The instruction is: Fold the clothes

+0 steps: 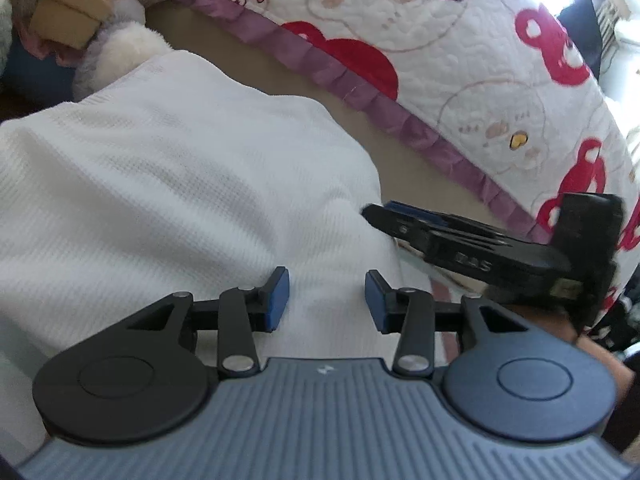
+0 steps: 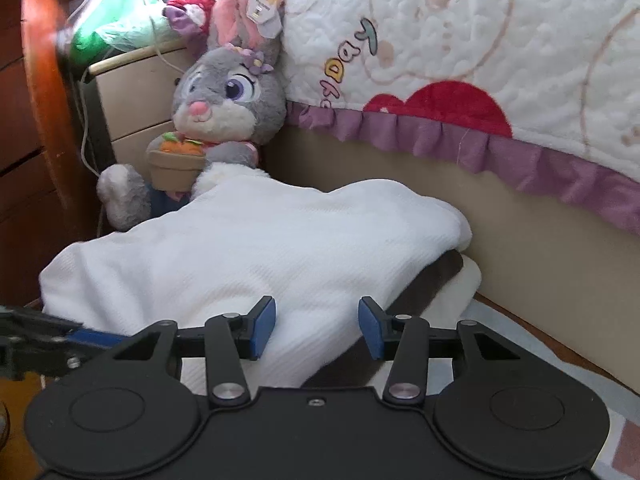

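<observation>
Both the left tool (image 1: 327, 300) and right tool (image 2: 317, 328) point downward, jaws parted, gripping nothing.

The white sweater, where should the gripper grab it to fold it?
Probably the near edge of the white sweater, where it rises off the brown layer underneath. Coming in low from the front lets one pad slip under that edge. Both the right gripper and left gripper sit there with jaws apart, pinching nothing. The far end presses against the plush bunny, so avoid it.
</observation>
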Tool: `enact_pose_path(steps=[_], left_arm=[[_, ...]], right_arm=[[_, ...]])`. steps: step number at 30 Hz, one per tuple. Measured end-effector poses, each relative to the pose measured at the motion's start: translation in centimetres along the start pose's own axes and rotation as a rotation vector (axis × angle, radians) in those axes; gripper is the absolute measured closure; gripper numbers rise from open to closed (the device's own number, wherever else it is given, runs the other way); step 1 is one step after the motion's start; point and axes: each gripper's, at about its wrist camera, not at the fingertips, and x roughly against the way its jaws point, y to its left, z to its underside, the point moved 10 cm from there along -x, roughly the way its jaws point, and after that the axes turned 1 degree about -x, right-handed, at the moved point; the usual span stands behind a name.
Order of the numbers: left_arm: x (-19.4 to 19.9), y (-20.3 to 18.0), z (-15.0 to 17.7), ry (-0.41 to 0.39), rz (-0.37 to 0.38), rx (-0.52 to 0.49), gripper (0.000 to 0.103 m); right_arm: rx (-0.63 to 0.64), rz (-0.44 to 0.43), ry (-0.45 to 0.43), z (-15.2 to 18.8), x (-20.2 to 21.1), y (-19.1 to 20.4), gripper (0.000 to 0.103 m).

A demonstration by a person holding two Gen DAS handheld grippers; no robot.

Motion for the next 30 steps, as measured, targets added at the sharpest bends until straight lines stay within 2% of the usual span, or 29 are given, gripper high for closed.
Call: enact_pose_path(steps=[3,5,6,8,9,11,13,17,25,29,30], left_arm=[[0.4,-1.4,1.1,0.033,-0.064,-0.082,0.047],[0.2,-2.5,2.2,0.065,-0.126,-0.162,0.035],[0.0,-3.0,2.6,0.076,-0.161,-0.199,0.033],[-0.1,-3.6,3.2,0.069,-0.235,-0.240,0.023],[0.0,-3.8,3.5,0.069,-0.261,-0.238,0.021],[0.3,-4.1,4.4,0.080,-0.306,-0.231,0.020],[0.8,-4.6,5.2,0.084,-0.350,-0.245,0.018],[1.5,-5.3,7.1,0.174,-0.372,-0.206,0.015],[5.1,-8.7,8.0,0.150,-0.435,-0.209,0.012],[6.9,-9.9,9.5,0.168,-0.569,-0.252,0.012],[7.4,-10.3,10.0,0.172,-0.577,-0.259,0.012]], right_arm=[[-0.015,-0.031,0.019,1.8,1.8,0.7,0.052],[-0.027,-0.053,0.033,3.1,3.0,1.1,0.052],[-0.037,-0.065,0.043,3.9,3.6,1.2,0.052],[-0.110,-0.088,0.093,5.6,4.7,1.0,0.050],[-0.148,-0.072,0.131,6.6,5.0,0.6,0.046],[-0.191,0.026,0.196,8.4,5.8,-0.6,0.046],[-0.150,0.094,0.200,9.3,7.3,-1.1,0.046],[-0.096,0.090,0.167,9.4,11.4,-0.4,0.046],[-0.153,0.069,0.080,8.7,17.6,1.1,0.043],[-0.268,0.030,0.088,9.0,19.4,1.9,0.042],[-0.293,0.019,0.090,9.1,19.8,2.2,0.042]])
